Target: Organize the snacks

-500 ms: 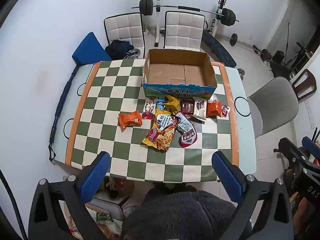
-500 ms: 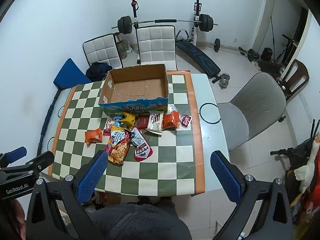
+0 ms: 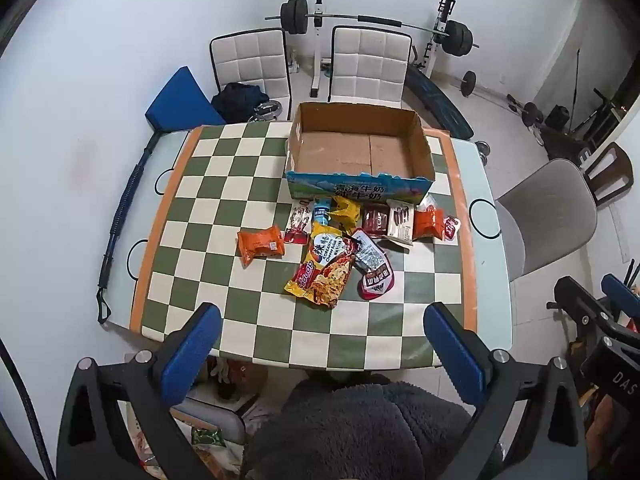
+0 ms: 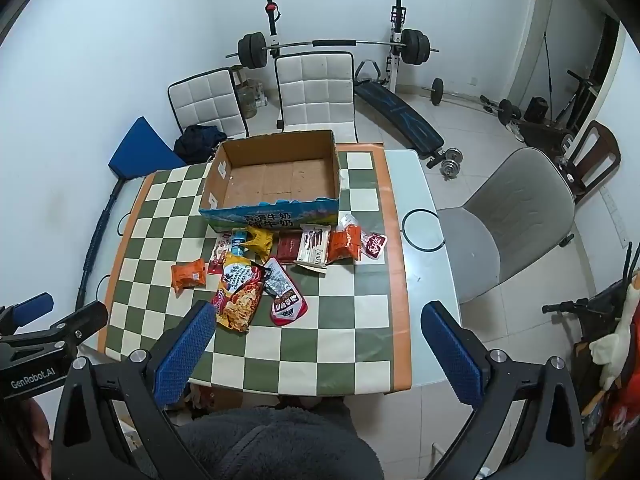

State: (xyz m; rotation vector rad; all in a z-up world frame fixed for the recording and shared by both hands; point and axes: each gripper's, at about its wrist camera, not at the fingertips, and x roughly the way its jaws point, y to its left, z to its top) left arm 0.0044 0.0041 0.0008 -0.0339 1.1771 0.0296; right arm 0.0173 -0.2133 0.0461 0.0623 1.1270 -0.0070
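An empty cardboard box (image 3: 360, 152) (image 4: 276, 176) with a blue printed front stands at the far side of the checkered table (image 3: 224, 208) (image 4: 352, 320). Several snack packets lie in front of it: an orange packet (image 3: 261, 243) (image 4: 189, 275) off to the left, a large yellow-red noodle bag (image 3: 326, 268) (image 4: 239, 296), a red-white pouch (image 3: 374, 276) (image 4: 287, 300), a dark red packet (image 3: 376, 220) and an orange bag (image 3: 430, 222) (image 4: 346, 243). My left gripper (image 3: 322, 328) and my right gripper (image 4: 316, 330) hang high above the table's near edge, both open and empty.
Two white padded chairs (image 3: 370, 64) stand behind the table, a grey chair (image 4: 516, 220) at its right. A barbell rack (image 4: 332, 44), a bench and dumbbells fill the back. A blue cushion (image 3: 180, 100) and a black bar lie at the left. The person's fleece sleeve (image 3: 360, 432) fills the bottom.
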